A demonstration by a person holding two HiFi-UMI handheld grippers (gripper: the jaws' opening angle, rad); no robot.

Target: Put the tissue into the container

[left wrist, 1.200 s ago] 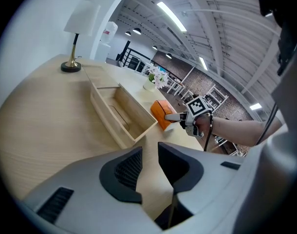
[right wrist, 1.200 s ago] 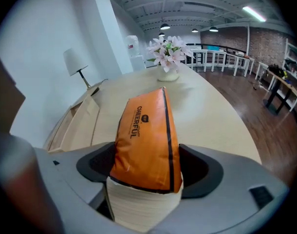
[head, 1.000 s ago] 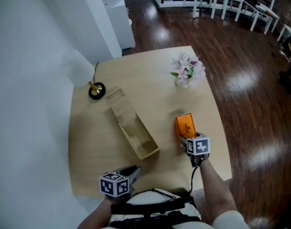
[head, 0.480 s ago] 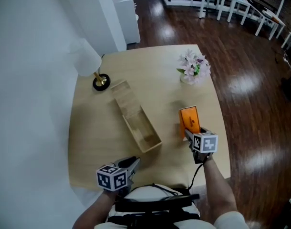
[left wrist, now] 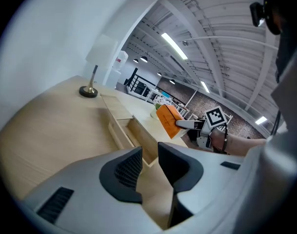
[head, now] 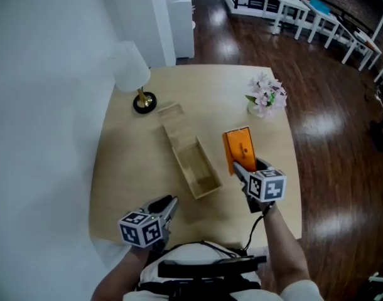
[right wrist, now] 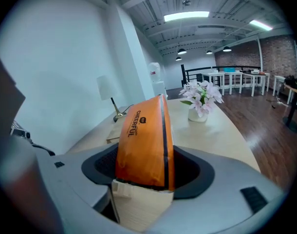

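Observation:
My right gripper (head: pixel 240 168) is shut on the lower end of the orange tissue pack (head: pixel 239 149), holding it upright and just right of the container. In the right gripper view the tissue pack (right wrist: pixel 143 140) fills the gap between the jaws of the right gripper (right wrist: pixel 146 172). The container (head: pixel 181 163) is a long wooden box lying diagonally mid-table, its near end open-topped and its far end covered. My left gripper (head: pixel 167 204) hovers at the table's near edge, its jaws a narrow gap apart with nothing between them. From the left gripper (left wrist: pixel 149 167) I see the container (left wrist: pixel 120 130) and the tissue pack (left wrist: pixel 169 120).
A white-shaded lamp (head: pixel 133 75) on a gold base stands at the table's far left by the wall. A vase of pale flowers (head: pixel 265 96) sits at the far right corner. Dark wood floor lies beyond the table's right edge (head: pixel 294 168), with white tables (head: pixel 304 8) further back.
The right gripper has closed on the tissue pack, raised it off the table and carried it left, closer to the container. The left gripper has stayed near the front edge.

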